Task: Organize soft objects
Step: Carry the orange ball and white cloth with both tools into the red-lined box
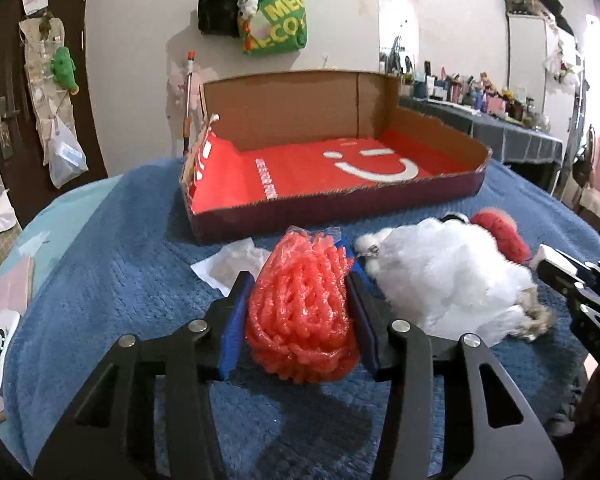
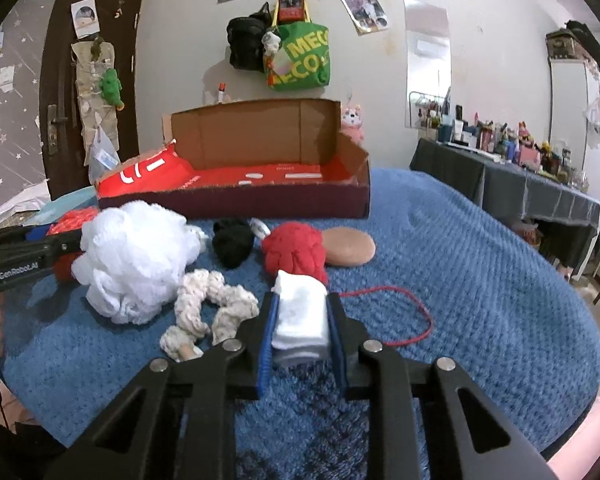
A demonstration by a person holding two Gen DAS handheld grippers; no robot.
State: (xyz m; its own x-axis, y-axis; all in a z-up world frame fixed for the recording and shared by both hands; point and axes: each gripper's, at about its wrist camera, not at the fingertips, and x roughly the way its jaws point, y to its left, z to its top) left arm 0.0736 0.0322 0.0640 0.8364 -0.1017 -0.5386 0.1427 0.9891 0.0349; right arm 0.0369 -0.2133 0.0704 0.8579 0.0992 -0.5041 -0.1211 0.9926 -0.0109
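In the left wrist view my left gripper (image 1: 298,280) is shut on a bundle of orange-red plastic mesh (image 1: 300,320), both blue pads pressing its sides, just above the blue blanket (image 1: 112,264). The right wrist view shows my right gripper (image 2: 302,300) shut on a folded white cloth pad (image 2: 300,324). A shallow cardboard box (image 1: 340,210) with a red lining stands behind both, open on top. On the blanket lie a white mesh pouf (image 2: 136,256), a red knitted ball (image 2: 296,252), a black soft lump (image 2: 232,244), a tan round sponge (image 2: 348,248) and a cream braided rope (image 2: 208,308).
A white tissue (image 1: 232,264) lies left of the mesh bundle. A red string (image 2: 420,312) loops over the blanket on the right. Bags (image 2: 300,56) hang on the back wall, and a cluttered grey-draped side table (image 2: 520,176) stands at the far right.
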